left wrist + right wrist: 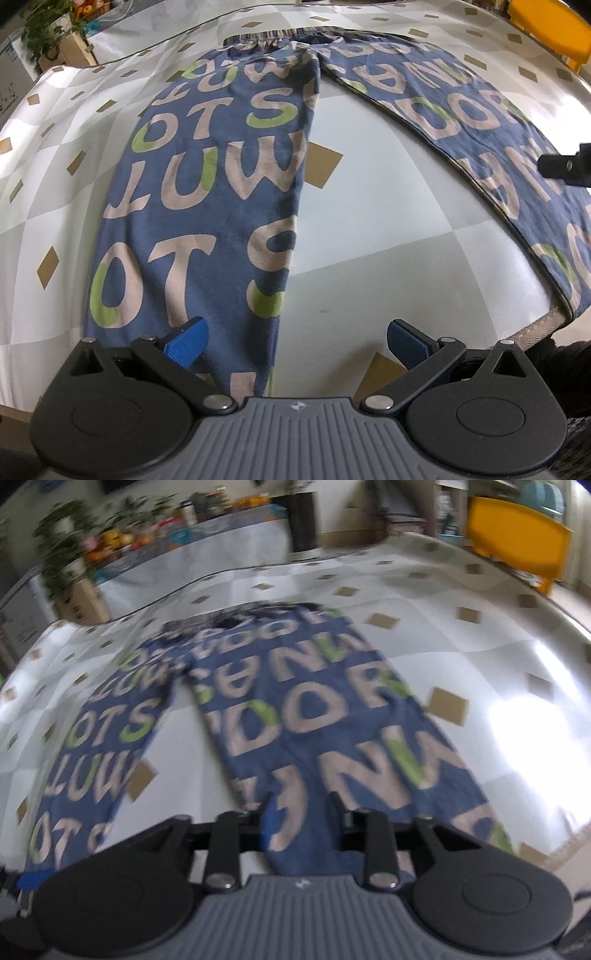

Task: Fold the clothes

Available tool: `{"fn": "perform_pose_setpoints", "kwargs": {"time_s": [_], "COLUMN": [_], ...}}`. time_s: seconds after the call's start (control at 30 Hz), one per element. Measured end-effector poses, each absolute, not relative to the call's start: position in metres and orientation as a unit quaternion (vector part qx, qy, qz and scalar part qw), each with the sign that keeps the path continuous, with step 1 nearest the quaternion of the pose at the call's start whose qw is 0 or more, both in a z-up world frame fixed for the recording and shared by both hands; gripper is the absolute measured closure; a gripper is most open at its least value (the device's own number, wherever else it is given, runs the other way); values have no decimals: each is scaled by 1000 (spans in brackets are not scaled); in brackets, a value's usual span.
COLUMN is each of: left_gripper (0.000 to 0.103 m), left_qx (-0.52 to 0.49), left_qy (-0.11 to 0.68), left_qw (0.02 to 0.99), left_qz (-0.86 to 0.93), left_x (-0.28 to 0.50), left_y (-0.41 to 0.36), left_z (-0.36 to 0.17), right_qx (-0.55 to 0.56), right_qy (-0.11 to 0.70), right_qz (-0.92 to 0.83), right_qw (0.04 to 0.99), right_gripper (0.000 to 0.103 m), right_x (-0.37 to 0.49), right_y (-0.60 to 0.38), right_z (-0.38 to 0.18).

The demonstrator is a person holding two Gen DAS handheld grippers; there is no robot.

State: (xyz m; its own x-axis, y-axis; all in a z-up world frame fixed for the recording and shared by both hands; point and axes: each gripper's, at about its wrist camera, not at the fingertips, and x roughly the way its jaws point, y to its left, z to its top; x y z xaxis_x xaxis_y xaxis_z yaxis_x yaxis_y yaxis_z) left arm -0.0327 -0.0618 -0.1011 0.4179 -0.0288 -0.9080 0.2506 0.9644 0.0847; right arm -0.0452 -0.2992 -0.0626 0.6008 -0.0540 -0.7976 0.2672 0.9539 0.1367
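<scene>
Nearest the lens, the left gripper (pixel 295 341) stands spread wide over the near end of the trousers (pixel 207 192), one blue pad (pixel 186 341) above the hem of the left leg and the other above bare tablecloth (pixel 369 229) just beside that leg's inner edge; nothing is pinched. The trousers lie flat on the checked cloth, waistband at the far end, the two legs splayed apart toward the viewer with a wedge of cloth between them. The right gripper (pixel 301 812) has its fingers drawn fairly close together around a raised bit of the other leg's lower end, and the blurred wrist view suggests fabric sits between them, though I cannot tell how firmly the pads press on it. The risk, as I judge it, lies there: a shallow or loose hold could let that leg slip out as it is carried across toward the left leg, leaving it bunched or skewed. A second hazard is the left side, since with one pad off the fabric a closing grip may catch only the edge or snag the tablecloth, dragging the left leg askew and spoiling the alignment of the hems.
</scene>
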Motion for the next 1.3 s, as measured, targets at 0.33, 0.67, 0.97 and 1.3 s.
{"fn": "perform_pose_setpoints", "kwargs": {"time_s": [0.33, 0.67, 0.97, 1.3], "left_gripper": [0, 0, 0, 0], "left_qx": [106, 97, 98, 95], "left_qy": [539, 542, 542, 543], "left_qw": [831, 830, 830, 831], "left_qz": [-90, -86, -85, -82], "left_x": [-33, -32, -32, -31], "left_y": [-67, -63, -63, -62], "left_z": [-104, -105, -105, -106], "right_qx": [172, 208, 201, 143], "right_qy": [483, 514, 498, 497], "right_qz": [-262, -312, -277, -188], "right_qw": [818, 771, 797, 835], "right_gripper": [30, 21, 43, 70], "right_x": [-56, -62, -62, -49], "right_y": [-353, -366, -359, -331], "right_z": [-85, -107, -102, -97]}}
